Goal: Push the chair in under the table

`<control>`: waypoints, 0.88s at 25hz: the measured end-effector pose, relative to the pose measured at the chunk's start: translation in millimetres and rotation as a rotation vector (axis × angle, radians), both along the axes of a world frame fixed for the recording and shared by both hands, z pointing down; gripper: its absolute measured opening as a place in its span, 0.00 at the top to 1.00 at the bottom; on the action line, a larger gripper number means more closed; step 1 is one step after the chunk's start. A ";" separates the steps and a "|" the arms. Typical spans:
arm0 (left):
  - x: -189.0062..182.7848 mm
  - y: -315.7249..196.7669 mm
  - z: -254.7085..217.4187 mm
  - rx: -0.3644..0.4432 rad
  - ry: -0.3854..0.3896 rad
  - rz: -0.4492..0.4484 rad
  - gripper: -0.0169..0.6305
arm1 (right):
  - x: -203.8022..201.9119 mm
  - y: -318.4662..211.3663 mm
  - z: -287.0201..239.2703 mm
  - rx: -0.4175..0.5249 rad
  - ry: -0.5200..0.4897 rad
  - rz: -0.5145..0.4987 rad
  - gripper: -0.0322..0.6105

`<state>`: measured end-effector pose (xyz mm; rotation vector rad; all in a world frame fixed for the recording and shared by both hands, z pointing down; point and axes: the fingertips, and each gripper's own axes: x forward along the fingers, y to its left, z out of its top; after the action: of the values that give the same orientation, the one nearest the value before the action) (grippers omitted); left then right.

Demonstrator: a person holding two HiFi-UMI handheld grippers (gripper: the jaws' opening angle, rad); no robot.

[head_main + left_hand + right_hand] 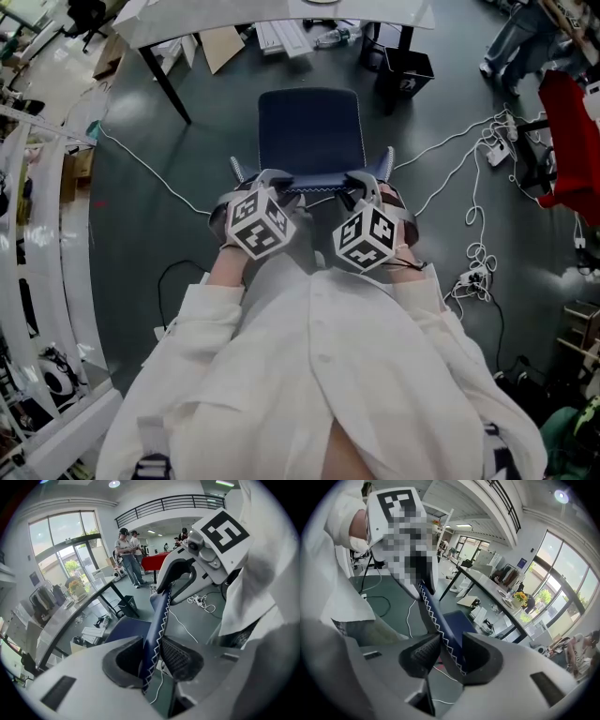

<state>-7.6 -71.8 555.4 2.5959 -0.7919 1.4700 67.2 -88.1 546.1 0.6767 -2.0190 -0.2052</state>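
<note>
Position: dark blue padded chair [309,131] stands in the upper centre of the head view on the dark grey floor [141,225]. Its seat faces the pale-topped bench with black legs [187,21] along the top edge of the frame. Seat lies wholly below the bench edge in the frame, none of it under the top.

Left claw [258,178] sits at the left end of the chair's backrest [159,616], lower centre of the head view. Left gripper view: the thin backrest edge, with its white zigzag stitching, runs up between the two pads, both pads closed against it.

Right claw [366,180] sits at the right end of the same backrest. Right gripper view: stitched edge clamped between ribbed pad and smooth pad, no gap seen.

Both claws angle downward, marker cubes towards the camera. Person's white shirt [309,375] fills the lower frame.

Surroundings: black square bin [405,70] by the bench's right leg, upper right. White cables and power strips [478,187] trail over the floor at right. Papers and cardboard lie on the floor under the bench. People stand far off in the left gripper view, near the glass doors.
</note>
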 end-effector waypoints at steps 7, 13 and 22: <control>-14.5 -28.1 -0.1 -0.001 0.007 -0.004 0.78 | -14.0 -25.7 0.9 -0.011 -0.012 -0.012 0.72; -25.9 -76.7 -3.3 0.043 0.016 -0.001 0.78 | -25.0 -73.6 -1.9 0.009 0.002 0.001 0.72; -37.0 -161.1 -7.5 0.034 0.026 0.007 0.78 | -35.9 -159.3 -5.9 -0.005 0.026 0.033 0.72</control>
<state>-44.6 -232.9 547.9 2.6396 -0.8136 1.4337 31.3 -247.4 540.2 0.7006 -1.9818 -0.1888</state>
